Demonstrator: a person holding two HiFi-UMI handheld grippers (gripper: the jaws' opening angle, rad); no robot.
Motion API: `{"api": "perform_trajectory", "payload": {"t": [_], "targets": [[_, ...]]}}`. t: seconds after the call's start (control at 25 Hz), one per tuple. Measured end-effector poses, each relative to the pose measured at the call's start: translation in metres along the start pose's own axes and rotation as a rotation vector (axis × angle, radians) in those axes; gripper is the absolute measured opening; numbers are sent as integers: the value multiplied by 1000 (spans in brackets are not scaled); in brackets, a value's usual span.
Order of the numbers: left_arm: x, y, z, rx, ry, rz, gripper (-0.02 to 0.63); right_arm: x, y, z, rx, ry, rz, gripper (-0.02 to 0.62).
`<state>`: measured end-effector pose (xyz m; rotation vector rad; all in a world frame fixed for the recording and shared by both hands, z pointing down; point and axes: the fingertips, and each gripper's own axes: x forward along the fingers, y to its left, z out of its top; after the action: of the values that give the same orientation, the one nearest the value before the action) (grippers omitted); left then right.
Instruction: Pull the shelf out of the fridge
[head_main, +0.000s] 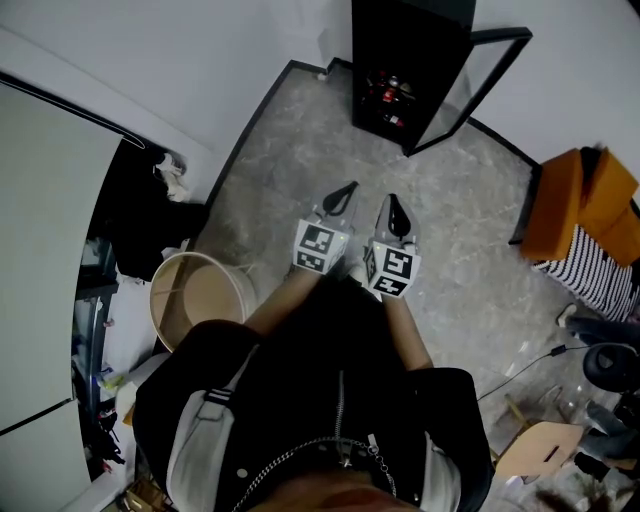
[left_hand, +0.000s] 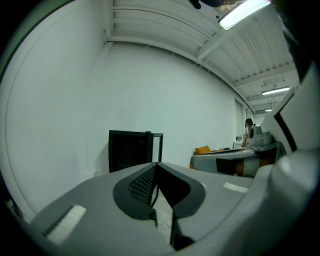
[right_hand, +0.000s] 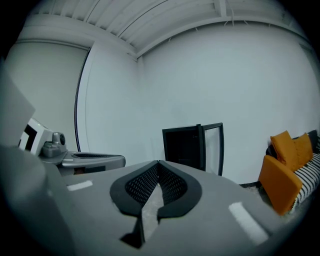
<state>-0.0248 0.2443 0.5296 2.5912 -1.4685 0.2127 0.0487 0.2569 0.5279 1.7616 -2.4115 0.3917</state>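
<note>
A small black fridge (head_main: 400, 55) stands against the far wall with its glass door (head_main: 480, 80) swung open to the right. Cans and bottles show inside it; I cannot make out the shelf itself. The fridge also appears in the left gripper view (left_hand: 130, 150) and the right gripper view (right_hand: 185, 145), well ahead of both. My left gripper (head_main: 350, 190) and right gripper (head_main: 396, 206) are held side by side in front of my body, pointing toward the fridge, some way short of it. Both are shut with nothing between their tips (left_hand: 156, 166) (right_hand: 158, 164).
A round tan bin (head_main: 200, 295) stands at my left on the grey stone floor. An orange sofa with a striped cover (head_main: 590, 225) sits at the right. A wooden stool (head_main: 545, 450) and cables lie at the lower right. Dark clutter fills a cabinet opening (head_main: 140, 210) at the left.
</note>
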Motion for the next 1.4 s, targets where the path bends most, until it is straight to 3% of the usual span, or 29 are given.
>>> {"api": "perform_trajectory", "payload": {"t": [0.32,0.88,1.4], "targets": [[37,22,0,-23,-3,-19,3,38,-8,3,-25,18,-10,2],[141,82,39,-12,-24,-101,3,145,-39,46,-17,7,-88,2],[196,143,48,-18,-20,-161,3,220,-36,62,-26,8,-154,2]]}}
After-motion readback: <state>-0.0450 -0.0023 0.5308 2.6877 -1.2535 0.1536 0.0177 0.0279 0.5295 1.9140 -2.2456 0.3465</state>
